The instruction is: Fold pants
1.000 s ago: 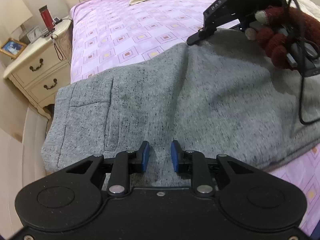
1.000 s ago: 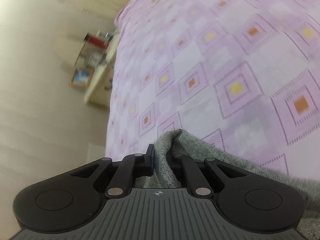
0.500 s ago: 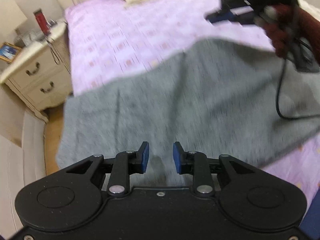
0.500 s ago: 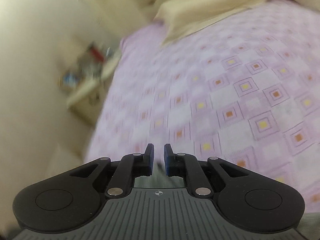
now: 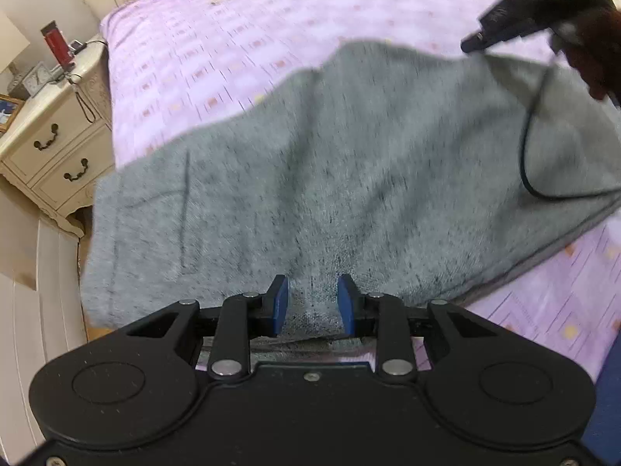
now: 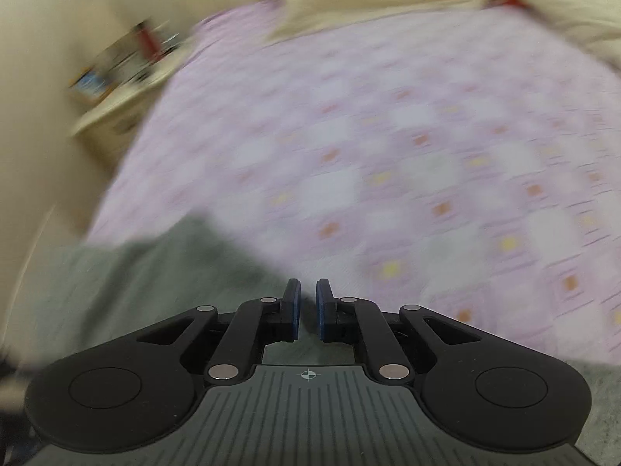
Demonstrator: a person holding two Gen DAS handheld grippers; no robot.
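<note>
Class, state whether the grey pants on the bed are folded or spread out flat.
Folded, at least once: the grey pants show a doubled edge at the near right, lying on the purple bedspread. Further folds cannot be told.

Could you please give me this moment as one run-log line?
pants: flat on bed | left gripper: open, over hem | right gripper: nearly closed, empty

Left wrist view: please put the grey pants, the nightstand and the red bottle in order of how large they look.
1. Grey pants, filling most of the view.
2. Nightstand, partly cut off by the edge.
3. Red bottle, standing on the nightstand.
Nearness to the camera enlarges the pants.
</note>
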